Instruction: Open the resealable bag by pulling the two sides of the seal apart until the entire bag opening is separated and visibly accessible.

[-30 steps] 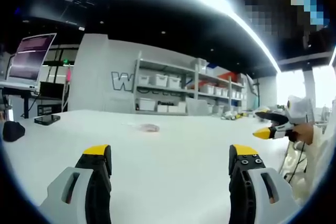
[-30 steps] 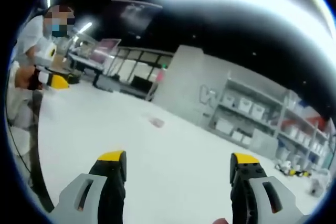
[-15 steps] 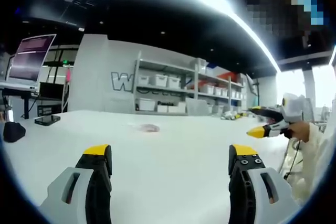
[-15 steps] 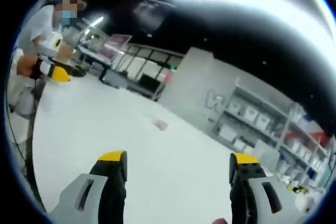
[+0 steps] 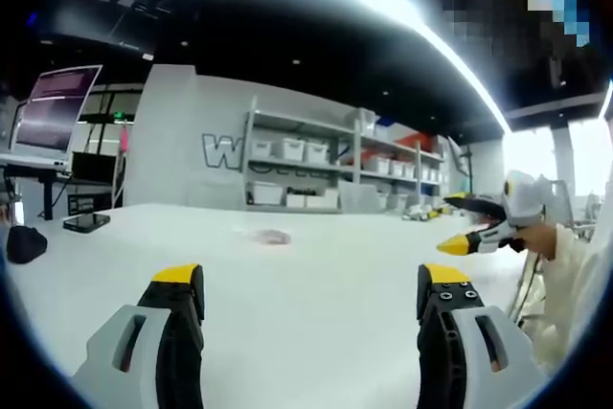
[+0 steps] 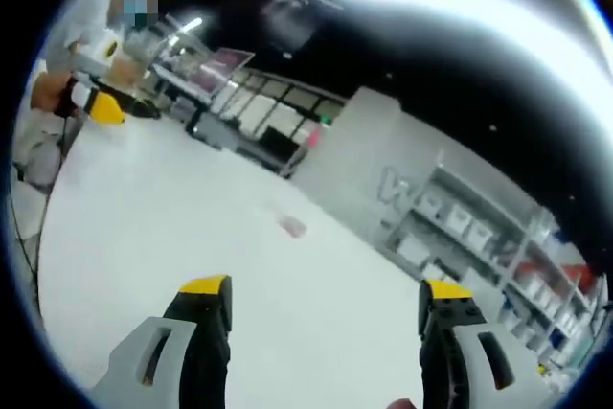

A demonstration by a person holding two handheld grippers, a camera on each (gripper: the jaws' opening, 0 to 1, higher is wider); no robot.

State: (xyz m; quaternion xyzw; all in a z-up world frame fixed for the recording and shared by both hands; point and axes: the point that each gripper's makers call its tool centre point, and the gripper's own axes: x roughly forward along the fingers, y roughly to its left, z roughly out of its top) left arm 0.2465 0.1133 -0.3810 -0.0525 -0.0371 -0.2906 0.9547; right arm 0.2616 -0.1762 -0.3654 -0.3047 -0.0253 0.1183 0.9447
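Well ahead of us, the resealable bag (image 5: 272,235) (image 6: 291,226) lay flat on the white table (image 5: 316,284) (image 6: 192,237), near mid-frame, well apart from both grippers. Our left gripper (image 5: 311,286) and right gripper (image 6: 326,299) held their jaws wide apart, gripping nothing.

A small, pale pinkish bag (image 5: 272,235) is seen lying flat on the white table (image 5: 316,284), far out and well apart from anything else. In the right gripper view the bag (image 6: 292,226) is shown as a small blurred patch; whether its seal is closed cannot be told.
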